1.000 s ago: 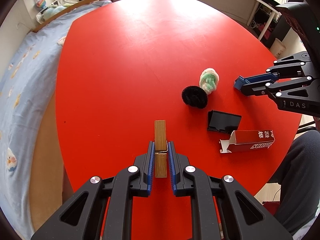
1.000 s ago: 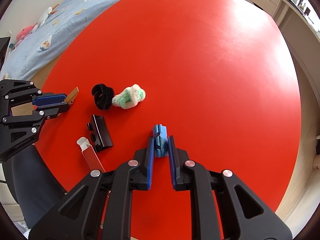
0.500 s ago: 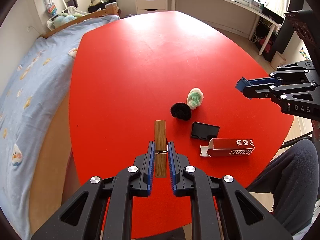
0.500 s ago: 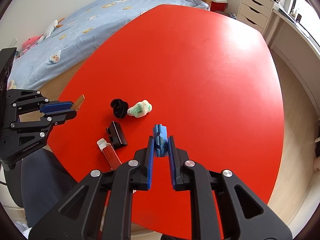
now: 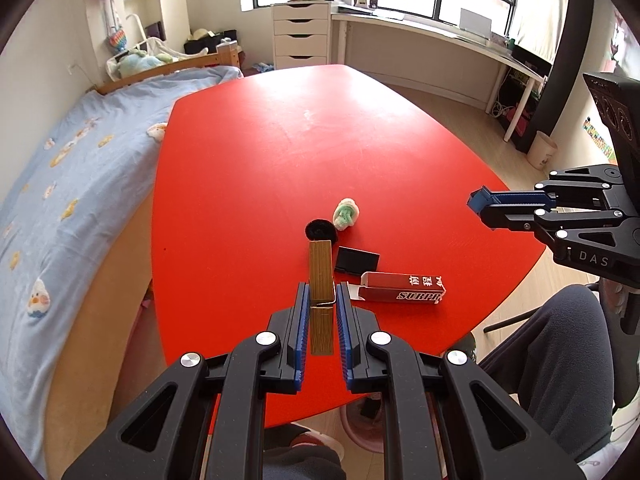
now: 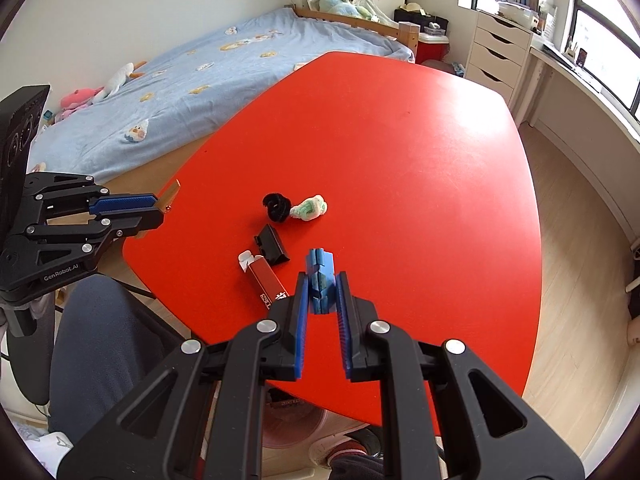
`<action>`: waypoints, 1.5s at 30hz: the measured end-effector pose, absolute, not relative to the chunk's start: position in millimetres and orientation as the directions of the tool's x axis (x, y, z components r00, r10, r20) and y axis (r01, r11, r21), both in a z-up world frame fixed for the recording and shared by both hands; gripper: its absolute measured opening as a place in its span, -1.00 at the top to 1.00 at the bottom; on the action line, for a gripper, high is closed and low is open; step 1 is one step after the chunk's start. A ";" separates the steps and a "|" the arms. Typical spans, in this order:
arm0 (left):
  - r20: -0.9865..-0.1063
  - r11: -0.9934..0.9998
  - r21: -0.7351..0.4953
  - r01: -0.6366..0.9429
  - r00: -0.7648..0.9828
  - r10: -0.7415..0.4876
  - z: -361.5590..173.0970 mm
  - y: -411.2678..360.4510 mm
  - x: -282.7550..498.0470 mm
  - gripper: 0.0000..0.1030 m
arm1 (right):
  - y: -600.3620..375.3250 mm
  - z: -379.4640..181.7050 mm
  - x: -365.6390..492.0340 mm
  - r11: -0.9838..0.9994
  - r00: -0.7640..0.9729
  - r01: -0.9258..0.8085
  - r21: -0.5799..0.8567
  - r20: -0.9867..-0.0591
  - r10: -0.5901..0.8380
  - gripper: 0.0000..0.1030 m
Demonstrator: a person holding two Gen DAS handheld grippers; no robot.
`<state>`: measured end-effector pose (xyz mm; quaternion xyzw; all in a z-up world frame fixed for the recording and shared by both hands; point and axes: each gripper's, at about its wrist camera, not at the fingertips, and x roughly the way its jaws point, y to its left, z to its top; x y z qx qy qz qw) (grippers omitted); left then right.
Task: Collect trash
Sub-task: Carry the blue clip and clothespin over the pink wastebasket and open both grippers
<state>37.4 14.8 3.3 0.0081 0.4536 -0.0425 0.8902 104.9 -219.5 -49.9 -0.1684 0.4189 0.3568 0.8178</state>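
Note:
My left gripper [image 5: 322, 294] is shut on a tan wooden block [image 5: 320, 276] and holds it high above the red table [image 5: 280, 152]. My right gripper [image 6: 321, 282] is shut on a small blue block [image 6: 320, 276], also held above the table. On the table lie a black fuzzy ring [image 5: 320, 230], a white-green fluffy lump [image 5: 346, 214], a flat black holder [image 5: 357, 261] and an open red carton [image 5: 402, 293]. The right gripper shows in the left wrist view [image 5: 478, 202]; the left gripper shows in the right wrist view [image 6: 160, 208].
A bed with a blue cover [image 5: 68, 184] stands along the table's left side. A pink bin [image 6: 296, 428] sits on the floor under the table's near edge. The person's knees [image 5: 556, 364] are at the near side. A desk and white drawers [image 5: 302, 34] stand at the back.
Both grippers have risen and pulled back toward the near edge, still holding their blocks. The table items look smaller and farther, and the room has come into view.

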 end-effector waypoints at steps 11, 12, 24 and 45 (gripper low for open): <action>-0.773 0.991 -0.096 0.092 0.620 -0.132 13.1 -1.0 0.5 0.74 | -241.7 -40.0 55.9 0.681 0.409 -0.730 0.053 -0.765 0.498 0.74; -0.772 0.991 -0.096 0.094 0.621 -0.134 13.2 -2.0 -2.1 0.74 | -243.4 -38.8 53.6 0.682 0.409 -0.729 0.060 -0.761 0.503 0.74; -0.779 0.985 -0.123 0.122 0.602 -0.172 6.9 -16.5 -27.0 0.74 | -264.2 -42.9 14.0 0.679 0.385 -0.725 0.113 -0.751 0.536 0.74; -0.802 0.966 -0.183 0.183 0.541 -0.254 -7.4 -40.9 -55.2 0.74 | -273.5 -62.1 -14.6 0.655 0.293 -0.730 0.196 -0.775 0.559 0.74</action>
